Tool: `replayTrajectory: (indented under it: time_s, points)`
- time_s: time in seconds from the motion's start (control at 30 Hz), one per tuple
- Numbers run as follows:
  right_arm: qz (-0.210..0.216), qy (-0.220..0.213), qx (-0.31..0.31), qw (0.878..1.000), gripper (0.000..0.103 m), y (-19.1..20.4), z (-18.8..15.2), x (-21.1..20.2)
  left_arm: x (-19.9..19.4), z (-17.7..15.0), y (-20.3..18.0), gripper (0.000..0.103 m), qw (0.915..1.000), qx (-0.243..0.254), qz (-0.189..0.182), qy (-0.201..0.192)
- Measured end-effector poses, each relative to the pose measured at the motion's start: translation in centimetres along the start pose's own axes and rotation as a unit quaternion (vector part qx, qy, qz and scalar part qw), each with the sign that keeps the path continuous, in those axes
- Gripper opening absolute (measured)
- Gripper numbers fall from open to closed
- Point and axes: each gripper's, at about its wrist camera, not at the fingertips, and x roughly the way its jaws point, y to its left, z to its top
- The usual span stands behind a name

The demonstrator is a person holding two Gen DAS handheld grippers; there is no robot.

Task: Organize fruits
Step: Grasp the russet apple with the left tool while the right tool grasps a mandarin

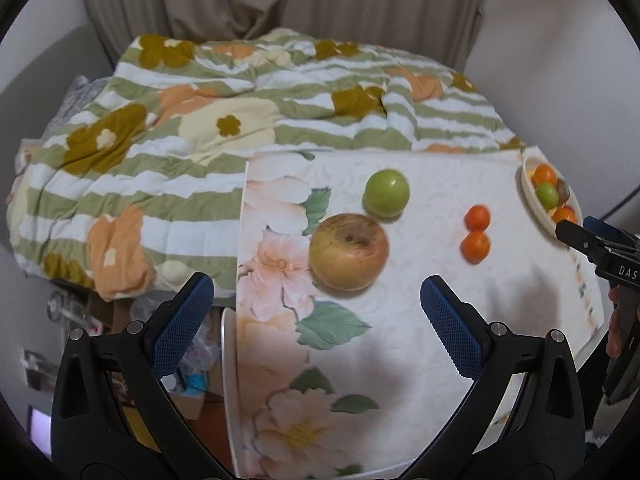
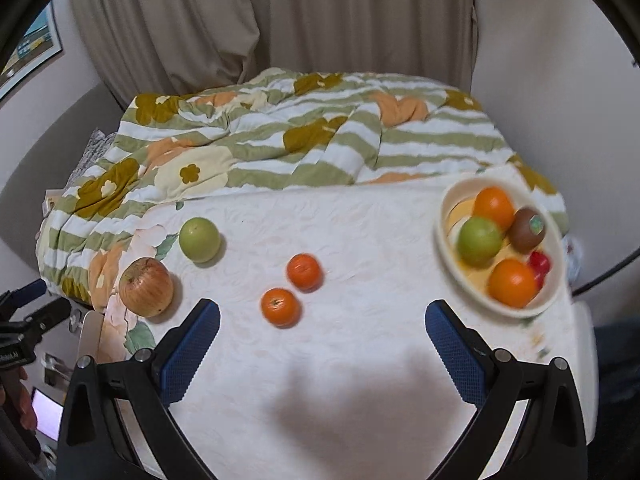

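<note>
On the cloth-covered table (image 2: 360, 360) lie a yellow-red apple (image 1: 349, 251) (image 2: 146, 287), a green apple (image 1: 386, 193) (image 2: 199, 239) and two small oranges (image 1: 476, 232) (image 2: 292, 288), side by side. A cream bowl (image 2: 448, 248) (image 1: 532, 196) at the right holds two oranges, a green apple, a kiwi and a red fruit. My left gripper (image 1: 318, 300) is open and empty, above the table just short of the yellow-red apple. My right gripper (image 2: 322, 322) is open and empty, just short of the two oranges.
A crumpled green-striped floral quilt (image 1: 240, 128) (image 2: 312, 140) lies on the bed behind the table. A beige curtain (image 2: 320, 20) hangs at the back. Clutter and boxes sit on the floor at the table's left edge (image 1: 192, 384). The right gripper's tip shows in the left wrist view (image 1: 592, 240).
</note>
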Motion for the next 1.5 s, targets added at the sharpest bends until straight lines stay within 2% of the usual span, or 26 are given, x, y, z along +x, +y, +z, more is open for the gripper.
replayTrajectory:
  time_s: [0.13, 0.3, 0.4, 0.83, 0.97, 1.1, 1.2, 1.3, 1.37, 1.43, 1.5]
  points:
    - [-0.001, 0.017, 0.01, 1.0, 0.103, 1.1, -0.9, 2.2, 2.9, -0.1, 0.2, 0.103, 0.9994, 0.022, -0.019, 0.019]
    - [-0.002, 0.032, 0.008, 0.999, 0.103, 2.1, -1.6, 4.0, 6.0, 0.0, -1.0, 0.103, 0.9976, 0.058, -0.016, 0.034]
    - [-0.003, 0.044, 0.005, 0.999, 0.102, 2.6, -1.8, 5.0, 7.3, 0.1, -1.5, 0.103, 0.9969, 0.064, -0.025, 0.04]
    - [-0.016, 0.047, -0.005, 0.999, 0.1, 3.9, -1.9, 7.7, 10.1, 1.2, -2.4, 0.103, 0.995, 0.072, -0.057, 0.039]
    - [-0.016, 0.048, -0.006, 0.999, 0.099, 4.0, -1.9, 8.1, 11.2, 1.3, -3.0, 0.103, 0.9942, 0.083, -0.051, 0.046]
    - [-0.014, 0.054, -0.006, 0.998, 0.099, 4.1, -1.9, 8.9, 12.3, 1.1, -3.1, 0.092, 0.9933, 0.079, -0.055, 0.064]
    - [-0.009, 0.058, -0.004, 0.998, 0.099, 3.9, -1.9, 9.4, 12.6, 1.0, -3.1, 0.082, 0.9932, 0.086, -0.038, 0.068]
    - [-0.008, 0.062, -0.01, 0.998, 0.099, 3.8, -1.9, 9.8, 12.8, 1.1, -3.0, 0.082, 0.9932, 0.083, -0.041, 0.07]
    - [-0.007, 0.064, -0.013, 0.998, 0.096, 3.7, -1.9, 10.0, 12.7, 1.2, -3.0, 0.082, 0.9931, 0.086, -0.04, 0.07]
    - [-0.003, 0.069, -0.014, 0.997, 0.083, 3.7, -1.9, 10.3, 12.7, 1.1, -2.9, 0.082, 0.9931, 0.088, -0.036, 0.069]
    - [-0.003, 0.072, -0.016, 0.997, 0.078, 3.7, -1.8, 10.6, 12.6, 1.1, -2.7, 0.082, 0.9933, 0.086, -0.035, 0.07]
